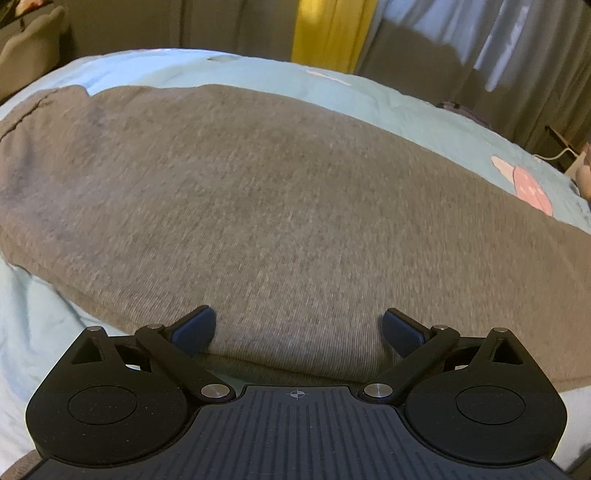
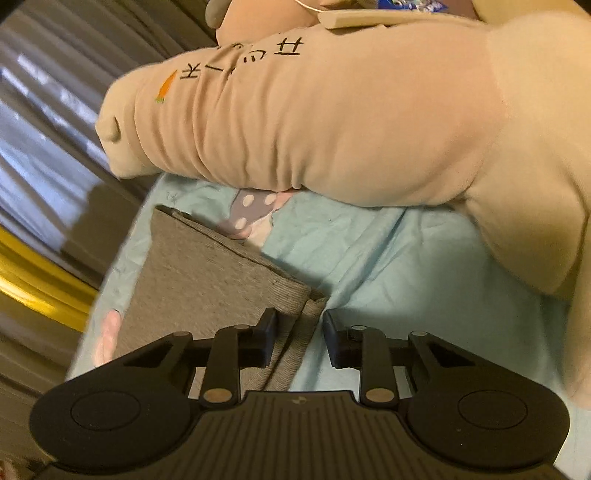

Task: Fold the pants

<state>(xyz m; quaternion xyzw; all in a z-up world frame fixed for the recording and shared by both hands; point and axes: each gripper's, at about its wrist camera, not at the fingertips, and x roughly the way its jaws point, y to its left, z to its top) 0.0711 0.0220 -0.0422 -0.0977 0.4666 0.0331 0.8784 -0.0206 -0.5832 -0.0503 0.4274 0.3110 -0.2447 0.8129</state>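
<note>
The grey knit pants (image 1: 258,206) lie flat on a light blue bedsheet (image 1: 424,110) and fill most of the left wrist view. My left gripper (image 1: 299,328) is open wide, its fingers low over the near edge of the fabric, holding nothing. In the right wrist view the pants (image 2: 199,273) show a ribbed end with stacked layers. My right gripper (image 2: 300,332) is open, its fingers astride the corner of that ribbed end, with fabric between them but not clamped.
A large beige plush pillow (image 2: 351,122) with black characters and a small carrot lies on the bed just beyond the pants. Grey curtains (image 1: 517,55) and a yellow strip (image 1: 328,29) stand behind the bed. The sheet (image 2: 406,280) has pink and grey prints.
</note>
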